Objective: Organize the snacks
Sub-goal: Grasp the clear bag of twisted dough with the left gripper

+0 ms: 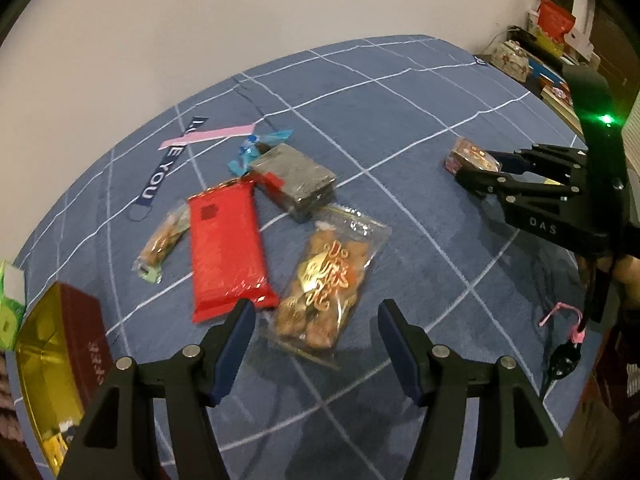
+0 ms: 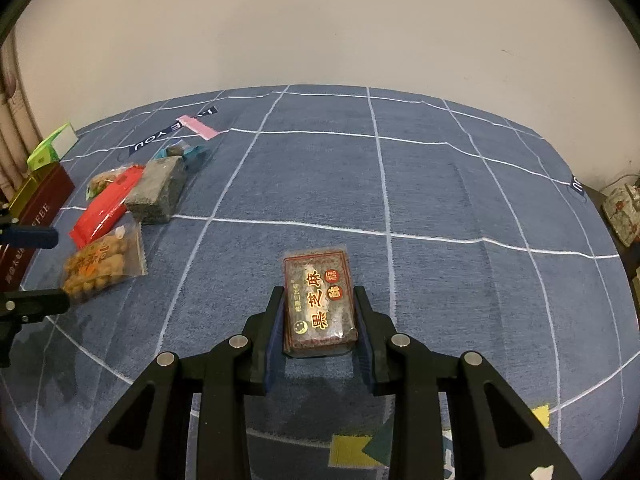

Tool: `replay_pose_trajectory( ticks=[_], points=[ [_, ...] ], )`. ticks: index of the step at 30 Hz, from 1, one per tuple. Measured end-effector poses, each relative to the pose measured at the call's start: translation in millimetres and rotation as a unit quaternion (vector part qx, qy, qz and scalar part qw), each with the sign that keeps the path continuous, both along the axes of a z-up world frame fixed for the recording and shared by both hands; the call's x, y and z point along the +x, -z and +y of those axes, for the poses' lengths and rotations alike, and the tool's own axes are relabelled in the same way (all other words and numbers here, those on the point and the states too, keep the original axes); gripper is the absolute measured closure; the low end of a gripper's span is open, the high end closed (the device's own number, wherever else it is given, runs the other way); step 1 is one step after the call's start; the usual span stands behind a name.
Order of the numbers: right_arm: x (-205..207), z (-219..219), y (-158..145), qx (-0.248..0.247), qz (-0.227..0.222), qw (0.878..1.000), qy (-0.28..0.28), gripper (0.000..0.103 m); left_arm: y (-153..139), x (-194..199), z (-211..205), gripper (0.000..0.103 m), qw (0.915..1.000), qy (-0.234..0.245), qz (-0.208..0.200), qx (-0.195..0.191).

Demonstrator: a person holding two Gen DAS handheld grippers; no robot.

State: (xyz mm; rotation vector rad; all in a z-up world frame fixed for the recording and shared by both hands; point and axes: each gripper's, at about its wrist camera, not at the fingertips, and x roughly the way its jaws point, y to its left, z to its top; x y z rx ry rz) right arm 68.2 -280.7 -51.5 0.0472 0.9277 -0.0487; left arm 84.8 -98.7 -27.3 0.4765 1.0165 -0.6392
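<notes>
Blue grid-patterned cloth bench point(image 2: 440, 184) carries a snack pile on its left. Right hand-held gripper point(image 2: 318, 316) clamps dark rectangular sesame-cake packet point(image 2: 318, 300), mid-carry; next needs a set-down. Left hand-held gripper point(image 1: 316, 316) hangs released over clear fried-twist bag point(image 1: 326, 280).

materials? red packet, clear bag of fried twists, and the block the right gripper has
Red packet: glossy plastic or foil film, going by sheen and crimped ends.
Clear bag: transparent crinkly plastic with gold print; contents show through.
Block held by the right gripper: dark pressed slab in tight clear wrap with glare; looks rigid, but the pictures can't confirm that.
</notes>
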Motion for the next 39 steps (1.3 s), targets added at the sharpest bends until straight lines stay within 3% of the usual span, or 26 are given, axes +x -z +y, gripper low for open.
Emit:
replay_pose_trajectory(
  ticks=[10,24,25,28,39],
  points=[
    [-2,0,0,0.003,-0.001,1.000,0.000,0.074,14,18,-19,0.038,0.9997,0.012,0.015,0.018],
    [-2,0,0,0.004,-0.001,1.000,0.000,0.074,23,11,-32,0.039,0.9992,0.012,0.023,0.032],
    [-2,0,0,0.004,-0.001,1.000,0.000,0.074,23,11,-32,0.041,0.9992,0.010,0.023,0.032],
    [-1,0,0,0.004,-0.002,1.000,0.000,0.074,21,7,-30,0.062,0.9993,0.006,0.025,0.028],
    [-2,-1,-1,0.004,-0.002,1.000,0.001,0.074,17,-2,-22,0.065,0.9991,-0.023,0.030,0.017]
  ],
)
